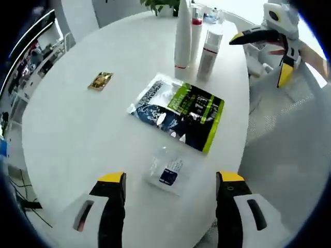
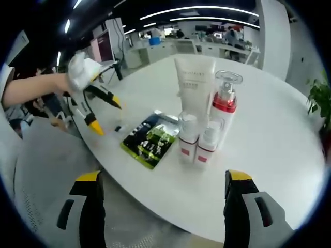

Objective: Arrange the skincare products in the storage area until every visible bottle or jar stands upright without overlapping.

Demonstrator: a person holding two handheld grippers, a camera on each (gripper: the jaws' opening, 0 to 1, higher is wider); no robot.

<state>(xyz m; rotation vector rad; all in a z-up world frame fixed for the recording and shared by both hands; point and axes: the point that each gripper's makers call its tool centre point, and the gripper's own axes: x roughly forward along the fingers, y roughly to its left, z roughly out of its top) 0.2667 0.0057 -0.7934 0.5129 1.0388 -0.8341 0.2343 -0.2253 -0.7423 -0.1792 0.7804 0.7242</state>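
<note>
Yellow-tipped left gripper (image 1: 170, 183) and right gripper (image 2: 164, 181), both wide apart, empty.

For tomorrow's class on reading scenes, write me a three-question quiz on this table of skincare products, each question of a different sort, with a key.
1. True or false: the tall white tube lies flat on the white table.
2. Multiple choice: the green and black sachet is A) standing upright, B) lying flat, C) held between jaws.
3. Fill in: the pump bottle has a ___ collar.

Key
1. False: it stands upright among the bottles.
2. B. It lies flat near the small clear packet, and the left hand-held gripper is open and holds nothing.
3. Red.
</note>
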